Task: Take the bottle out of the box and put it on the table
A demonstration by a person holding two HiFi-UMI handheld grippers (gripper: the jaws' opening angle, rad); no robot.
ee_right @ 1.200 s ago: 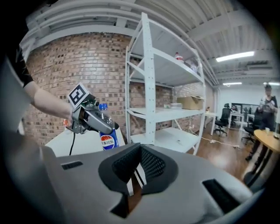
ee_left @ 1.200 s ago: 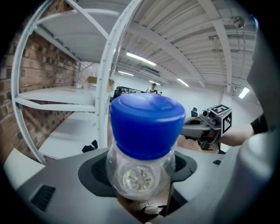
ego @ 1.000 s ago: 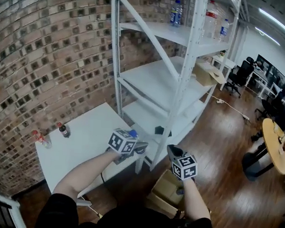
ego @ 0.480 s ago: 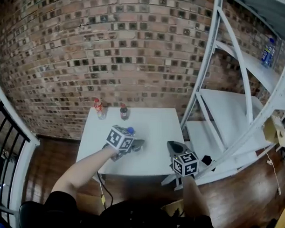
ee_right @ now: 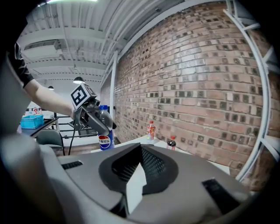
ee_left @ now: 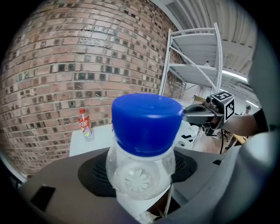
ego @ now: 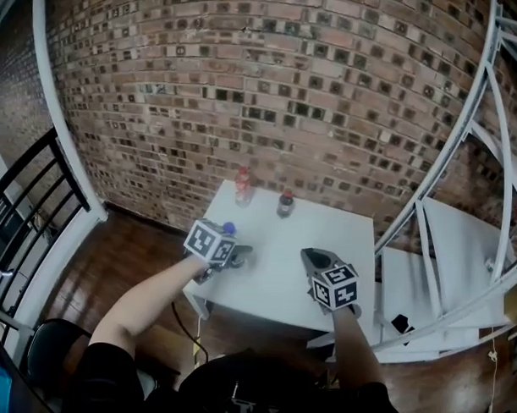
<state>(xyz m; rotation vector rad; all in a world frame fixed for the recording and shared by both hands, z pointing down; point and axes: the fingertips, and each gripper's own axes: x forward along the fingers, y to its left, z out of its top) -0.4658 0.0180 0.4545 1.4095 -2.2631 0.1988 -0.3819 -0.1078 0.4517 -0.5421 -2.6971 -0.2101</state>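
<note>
A clear bottle with a blue cap [ee_left: 146, 127] and a blue-red label [ee_right: 104, 141] stands upright between the jaws of my left gripper [ee_left: 140, 175], which is shut on its body. In the head view this gripper [ego: 231, 253] holds the bottle [ego: 229, 231] over the front left part of the white table [ego: 277, 282]. My right gripper [ego: 317, 264] hovers over the table's front right, to the right of the bottle. Its jaws [ee_right: 140, 153] meet at the tips with nothing between them.
A red-capped bottle [ego: 241, 186] and a dark bottle [ego: 285, 202] stand at the table's back edge by the brick wall [ego: 246, 91]. A white metal shelf rack [ego: 460, 251] rises to the right. A black railing [ego: 30, 202] runs along the left.
The view has swung from the shelf rack to the brick wall and table. Both grippers have travelled along, the left one still holding the bottle, and now hang over the table's front.
</note>
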